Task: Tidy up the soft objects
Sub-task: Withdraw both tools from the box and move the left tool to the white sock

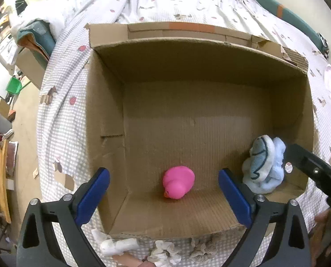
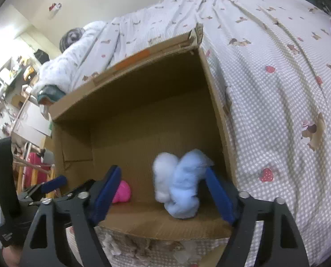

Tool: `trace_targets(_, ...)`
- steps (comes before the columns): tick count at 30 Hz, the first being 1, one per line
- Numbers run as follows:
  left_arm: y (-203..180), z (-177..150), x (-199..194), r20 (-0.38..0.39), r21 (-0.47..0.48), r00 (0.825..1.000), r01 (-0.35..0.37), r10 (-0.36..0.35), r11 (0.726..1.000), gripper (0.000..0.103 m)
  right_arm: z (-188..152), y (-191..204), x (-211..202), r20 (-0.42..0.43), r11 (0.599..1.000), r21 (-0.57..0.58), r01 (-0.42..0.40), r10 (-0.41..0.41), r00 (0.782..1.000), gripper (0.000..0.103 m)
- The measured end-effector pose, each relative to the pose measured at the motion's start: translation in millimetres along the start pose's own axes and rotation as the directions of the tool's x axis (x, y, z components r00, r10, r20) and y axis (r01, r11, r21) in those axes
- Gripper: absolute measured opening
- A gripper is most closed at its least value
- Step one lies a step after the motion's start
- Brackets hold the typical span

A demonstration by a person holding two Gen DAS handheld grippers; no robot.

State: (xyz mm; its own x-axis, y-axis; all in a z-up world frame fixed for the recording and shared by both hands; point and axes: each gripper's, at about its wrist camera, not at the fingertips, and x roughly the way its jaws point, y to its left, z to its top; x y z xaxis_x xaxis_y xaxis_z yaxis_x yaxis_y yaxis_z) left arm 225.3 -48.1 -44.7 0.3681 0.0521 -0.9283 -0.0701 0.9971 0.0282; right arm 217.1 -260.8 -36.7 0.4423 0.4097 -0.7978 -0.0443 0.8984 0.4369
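An open cardboard box (image 1: pixel 187 66) lies on a checked bedsheet. On its floor near the front wall sits a pink rubber duck (image 1: pixel 178 185). My left gripper (image 1: pixel 163 183) hangs above it, open wide, with its blue pads (image 1: pixel 94 195) well clear of the duck on both sides. A blue and white plush toy (image 1: pixel 264 164) stands in the box's front right corner. In the right wrist view this plush toy (image 2: pixel 178 189) is blurred and sits between the spread fingers of my right gripper (image 2: pixel 163 178), which is open. The duck (image 2: pixel 122 192) peeks out behind the left pad.
The bedsheet (image 2: pixel 276 111) with strawberry prints spreads around the box, bunched up behind it. Crumpled white and beige soft pieces (image 1: pixel 163 253) lie on the sheet just before the box's front wall. Cluttered shelves and a green bin (image 1: pixel 14 85) stand off to the left.
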Motion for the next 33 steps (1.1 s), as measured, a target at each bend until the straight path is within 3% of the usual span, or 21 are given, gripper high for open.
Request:
trace_targets(3, -3, -3, -8, 0.007, -0.009, 1.000, 0.011, -0.011, 1.000, 0.098, -1, 3, -5, 0.017, 1.000, -0.021, 0.013, -0.013, 1.000, 0.101)
trace_targets(7, -6, -4, -17, 0.021, -0.013, 1.000, 0.014, -0.013, 1.000, 0.102, -2, 7, -17, 0.065, 0.998, -0.053, 0.031, -0.028, 0.998, 0.103)
trace_targets(12, -6, -3, -33, 0.052, 0.003, 0.998, 0.038, -0.038, 0.999, 0.102, -4, 0, -35, 0.102, 1.000, -0.003, -0.012, 0.012, 0.995, 0.103)
trace_targets(20, -9, -17, -58, 0.076, 0.071, 0.996, 0.040, -0.046, 0.997, 0.102, -10, 6, -46, 0.112, 0.999, -0.019, 0.038, -0.035, 0.993, 0.103)
trace_targets(27, 7, -35, -80, 0.096, 0.112, 0.995, 0.028, -0.039, 0.993, 0.102, -24, 12, -58, 0.117, 0.999, -0.027, 0.039, -0.036, 0.992, 0.103)
trace_targets(33, 35, -55, -92, 0.093, 0.078, 0.995, 0.029, -0.036, 0.997, 0.102, -41, 15, -66, 0.103, 0.997, -0.057, 0.045, -0.039, 0.994, 0.103)
